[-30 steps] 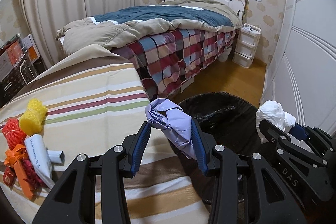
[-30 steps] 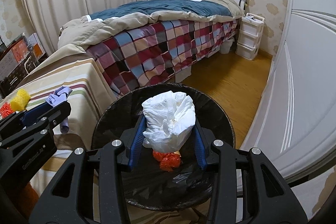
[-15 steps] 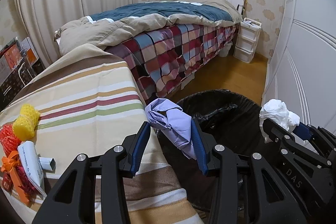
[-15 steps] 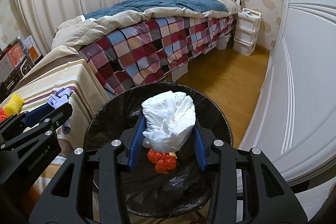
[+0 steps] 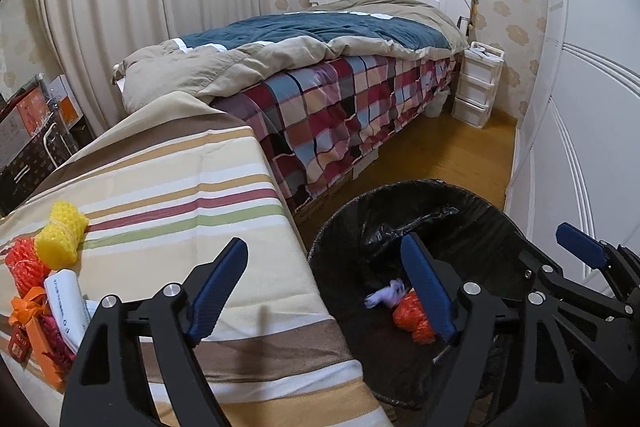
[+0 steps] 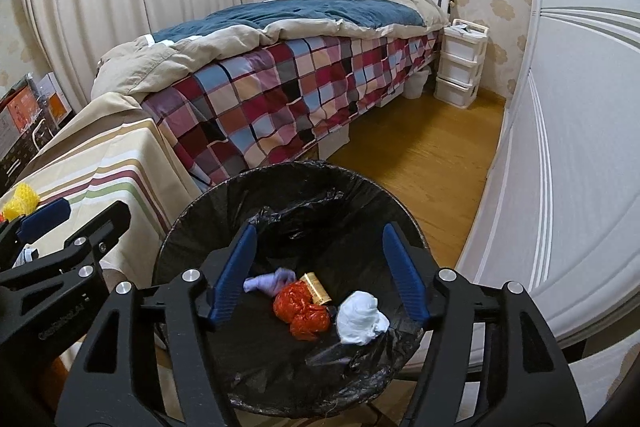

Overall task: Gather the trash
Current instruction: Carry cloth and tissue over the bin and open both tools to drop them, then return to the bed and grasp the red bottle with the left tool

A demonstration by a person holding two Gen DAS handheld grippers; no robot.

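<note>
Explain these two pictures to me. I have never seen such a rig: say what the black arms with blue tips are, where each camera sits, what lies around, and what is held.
The black arms are two hand-held grippers; a person carries one in each hand. Each picture comes from a fisheye camera on one gripper, looking along its blue-padded fingers. In the left view the left gripper is open and holds nothing. In the right view the right gripper is open too, above a black-lined trash bin. In the bin lie a purple glove, red netting, a gold tube and a white wad. On the striped table yellow netting, orange netting and a white tube are still uncollected.
</note>
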